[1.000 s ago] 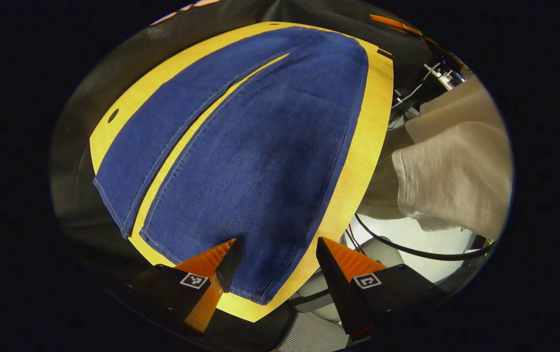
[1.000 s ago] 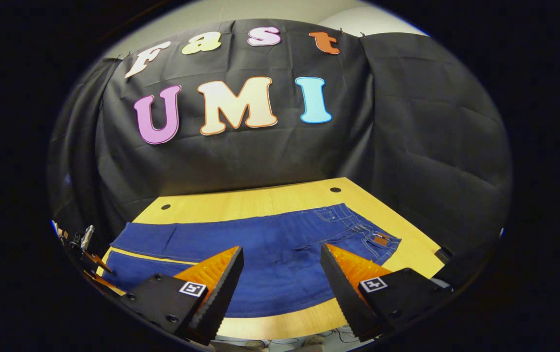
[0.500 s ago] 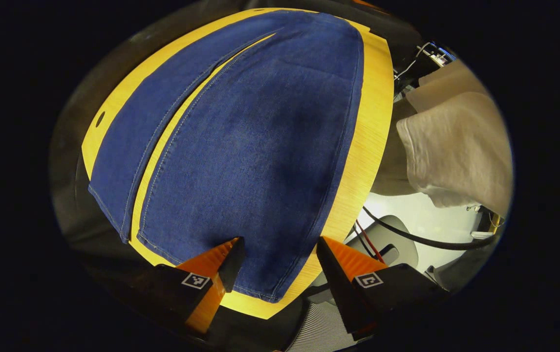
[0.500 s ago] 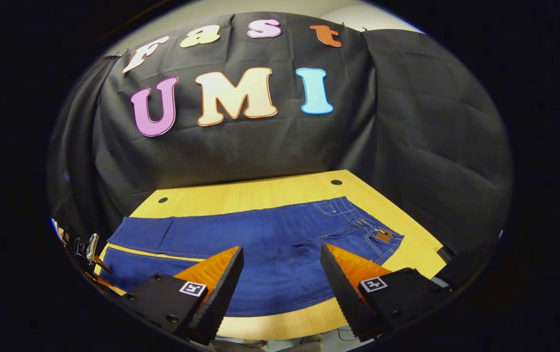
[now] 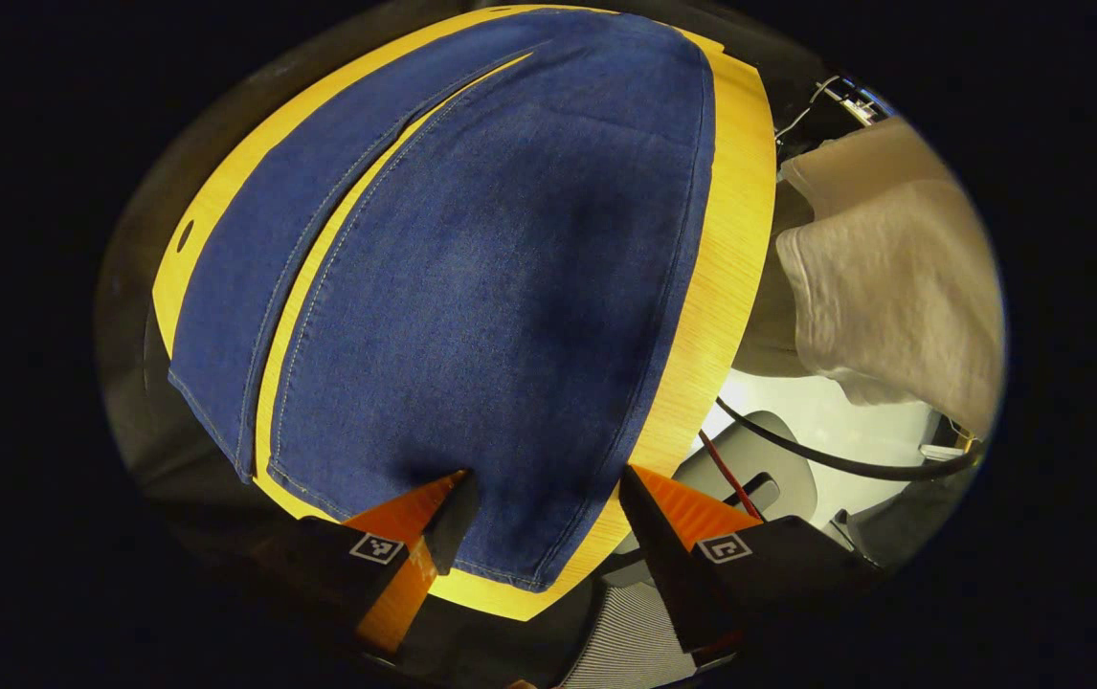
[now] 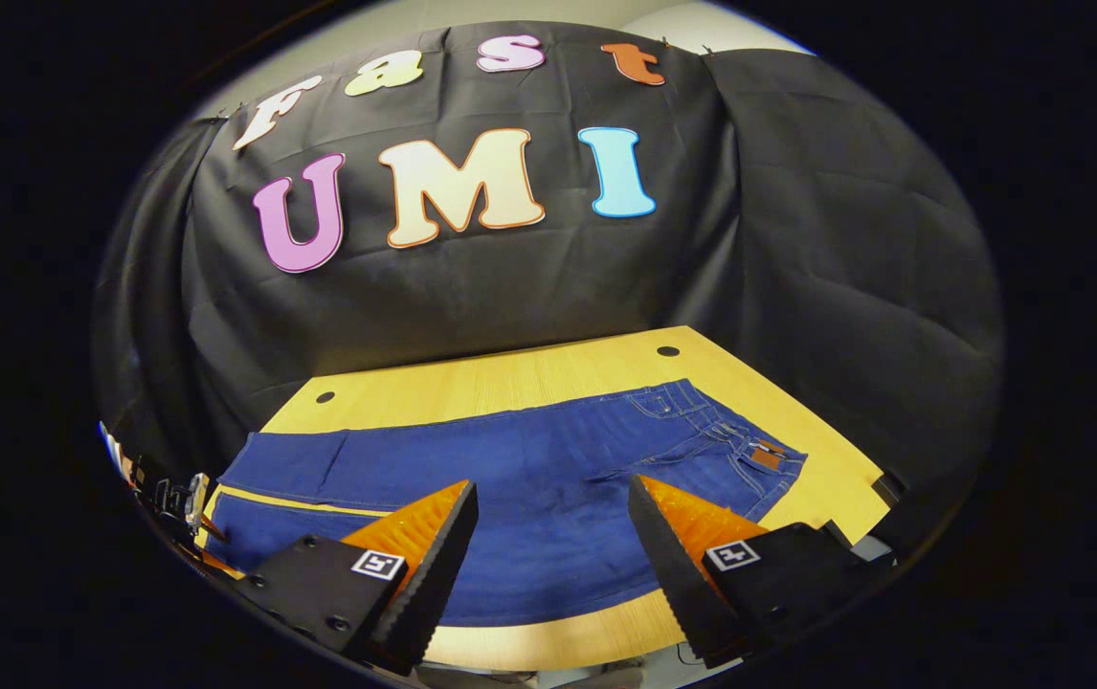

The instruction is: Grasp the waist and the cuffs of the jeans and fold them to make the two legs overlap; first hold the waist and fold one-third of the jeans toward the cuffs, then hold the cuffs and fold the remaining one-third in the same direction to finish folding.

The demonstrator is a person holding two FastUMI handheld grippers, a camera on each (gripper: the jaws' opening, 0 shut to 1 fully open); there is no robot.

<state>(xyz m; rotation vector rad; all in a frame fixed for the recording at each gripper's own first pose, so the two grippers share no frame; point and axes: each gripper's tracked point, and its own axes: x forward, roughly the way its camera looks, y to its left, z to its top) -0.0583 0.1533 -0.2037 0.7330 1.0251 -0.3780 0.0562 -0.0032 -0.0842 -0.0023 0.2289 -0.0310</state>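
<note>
- Your left hand-held gripper [image 5: 539, 498] has come lower and closer over the last second: the jeans [image 5: 472, 287] now take up more of the left gripper view, and the cuff hem of the near leg [image 5: 510, 574] sits right between its fingers. It is still spread wide and grasps nothing.
- Your right hand-held gripper [image 6: 553, 522] has barely shifted; it stays released, hovering above the near edge of the jeans [image 6: 529, 478], with the waist [image 6: 740, 450] off to its right.
- The jeans lie flat on the table [image 6: 529, 383], legs side by side with a strip of table showing between them, cuffs left, waist right. No fold has begun.
- In my judgement you are lined up for the cuff first; the waist grasp needs the right hand-held gripper to travel further right.
</note>
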